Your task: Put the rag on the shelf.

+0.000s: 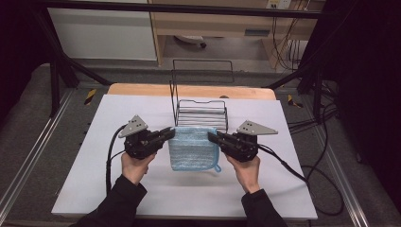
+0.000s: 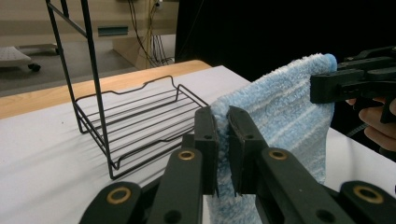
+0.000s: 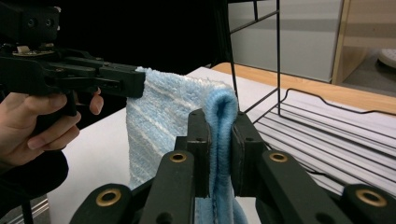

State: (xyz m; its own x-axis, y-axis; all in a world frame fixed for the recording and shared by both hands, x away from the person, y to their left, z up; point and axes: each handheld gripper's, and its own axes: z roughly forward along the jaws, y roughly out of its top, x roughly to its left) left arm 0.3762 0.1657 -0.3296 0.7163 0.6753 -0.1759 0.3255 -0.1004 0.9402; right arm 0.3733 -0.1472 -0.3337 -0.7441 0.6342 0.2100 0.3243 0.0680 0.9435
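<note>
A light blue striped towel (image 1: 193, 148) hangs stretched between my two grippers, above the white table, just in front of the black wire rack (image 1: 201, 113). My left gripper (image 1: 170, 132) is shut on the towel's upper left corner; in the left gripper view its jaws pinch the folded towel (image 2: 280, 116) edge, with the left gripper (image 2: 222, 116) midpoint on the cloth. My right gripper (image 1: 212, 137) is shut on the upper right corner; the right gripper view has the towel (image 3: 168, 107) fold squeezed in the right gripper (image 3: 219, 119). A small loop dangles at the towel's lower right corner.
The wire rack (image 2: 135, 121) has a low basket and a tall back frame, standing at the table's far middle on a wooden strip (image 1: 142, 90). Cables (image 1: 326, 179) trail off the table's right side. Metal frame rails run along both sides.
</note>
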